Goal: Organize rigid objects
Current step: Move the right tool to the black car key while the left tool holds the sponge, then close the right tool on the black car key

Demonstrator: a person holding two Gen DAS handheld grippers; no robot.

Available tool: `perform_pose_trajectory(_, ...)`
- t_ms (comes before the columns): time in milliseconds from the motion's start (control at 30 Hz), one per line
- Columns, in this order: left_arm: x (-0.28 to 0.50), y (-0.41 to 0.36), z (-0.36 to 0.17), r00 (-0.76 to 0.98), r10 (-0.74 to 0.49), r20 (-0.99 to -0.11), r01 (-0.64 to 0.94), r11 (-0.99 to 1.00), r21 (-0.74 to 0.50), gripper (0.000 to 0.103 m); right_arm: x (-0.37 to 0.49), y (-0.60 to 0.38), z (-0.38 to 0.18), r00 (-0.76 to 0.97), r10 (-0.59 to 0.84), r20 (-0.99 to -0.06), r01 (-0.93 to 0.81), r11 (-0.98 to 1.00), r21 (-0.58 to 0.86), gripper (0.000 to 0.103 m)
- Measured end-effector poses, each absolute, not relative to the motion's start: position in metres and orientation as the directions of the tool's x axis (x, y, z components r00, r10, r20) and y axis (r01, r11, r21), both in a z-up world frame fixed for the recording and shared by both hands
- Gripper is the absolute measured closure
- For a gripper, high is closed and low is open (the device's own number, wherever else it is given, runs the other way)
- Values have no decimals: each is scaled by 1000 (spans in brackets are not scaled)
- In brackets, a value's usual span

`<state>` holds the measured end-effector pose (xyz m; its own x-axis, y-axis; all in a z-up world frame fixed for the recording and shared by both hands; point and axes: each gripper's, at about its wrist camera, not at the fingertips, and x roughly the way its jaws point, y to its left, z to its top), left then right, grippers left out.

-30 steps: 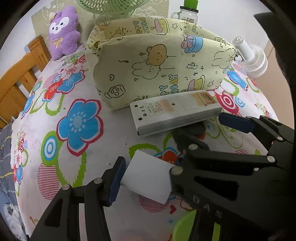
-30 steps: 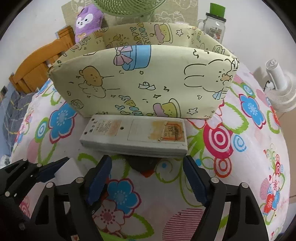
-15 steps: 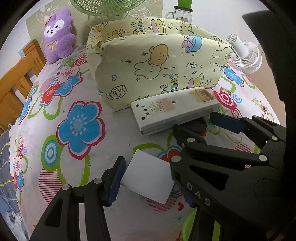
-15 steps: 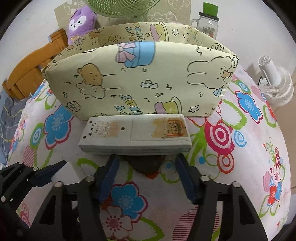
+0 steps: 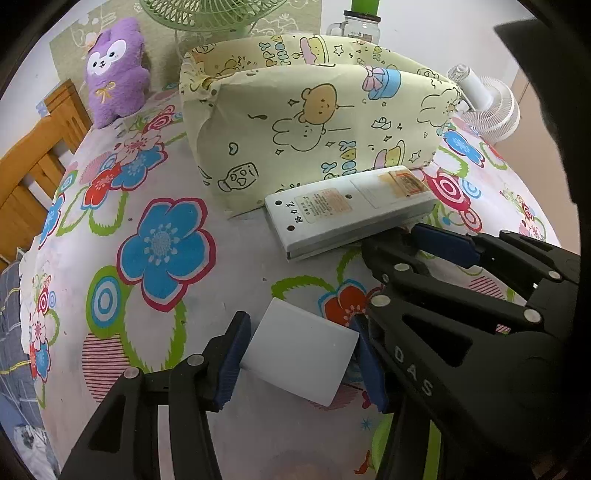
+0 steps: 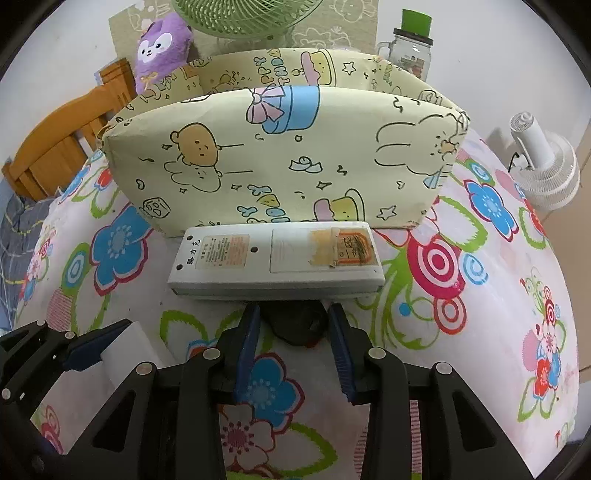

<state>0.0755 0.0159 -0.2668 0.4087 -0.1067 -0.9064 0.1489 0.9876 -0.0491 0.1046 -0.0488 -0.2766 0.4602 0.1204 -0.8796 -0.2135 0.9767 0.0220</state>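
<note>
My left gripper (image 5: 301, 363) is shut on a flat white block (image 5: 301, 356), its blue pads against both sides; the block also shows in the right wrist view (image 6: 129, 350). My right gripper (image 6: 293, 338) has closed around a small black object (image 6: 299, 325) lying on the flowered tablecloth, just in front of a white remote-like box (image 6: 275, 264). The box (image 5: 351, 210) lies against a yellow cartoon-print fabric bin (image 6: 284, 158). The right gripper's pads (image 5: 443, 242) show in the left wrist view beside the box.
A purple plush (image 5: 114, 70), a green fan (image 6: 240, 18) and a glass jar with a green lid (image 6: 412, 48) stand behind the bin. A white fan (image 6: 546, 166) is at the right. A wooden chair (image 5: 33, 158) stands at the left table edge.
My right gripper moved forward and its jaws narrowed from wide open to closed around the black object. My left gripper kept hold of the white block.
</note>
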Motion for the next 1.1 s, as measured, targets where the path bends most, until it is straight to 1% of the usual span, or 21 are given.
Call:
perform_pose_trajectory(67,74,15,-266,406,-108,-908,151,987,-50,45,103,-52,-275,457,122,-881,-208,978,27,64)
perform_pose_trajectory(100,74,14,-266,405,-109,-908,152,987,-51,45,101,-54,-274,454,123,-882,-205,978,30,68)
perform_pose_trajectory(533,64,-2,-263,401,-128,-907,194,980,-52,45,86,-75,-272,417,123,-901,-183,982,50,67)
perform_pose_trajectory(567,64,-2,-265,398,-127,-909,193,980,-52,45,87,-75,-273,412,116,-904,-183,982,43,66)
perform_pose_trajectory(600,64,-2,-266,395,-125,-910,192,980,-51,45,87,-75,-275,405,111,-908,-188,981,36,61)
perform_pose_trajectory(633,64,-2,-266,394,-124,-911,190,980,-51,45,88,-75,-275,407,104,-907,-193,981,26,54)
perform_pose_trajectory(667,64,-1,-266,393,-126,-911,189,981,-54,45,88,-75,-275,411,104,-906,-201,979,21,51)
perform_pose_trajectory(800,65,0,-268,388,-121,-914,180,982,-54,45,92,-72,-277,418,92,-904,-250,968,-17,47)
perform_pose_trajectory(900,65,1,-268,387,-121,-914,173,983,-57,45,95,-69,-278,418,97,-903,-273,962,-23,47)
perform_pose_trajectory(967,66,3,-268,388,-123,-913,166,984,-62,45,96,-68,-278,407,119,-905,-284,959,-2,54)
perform_pose_trajectory(1033,66,4,-268,388,-121,-914,159,985,-63,45,97,-67,-278,403,121,-907,-285,959,1,64)
perform_pose_trajectory(1100,66,4,-267,389,-125,-913,152,986,-70,45,98,-68,-277,395,125,-910,-277,961,12,64)
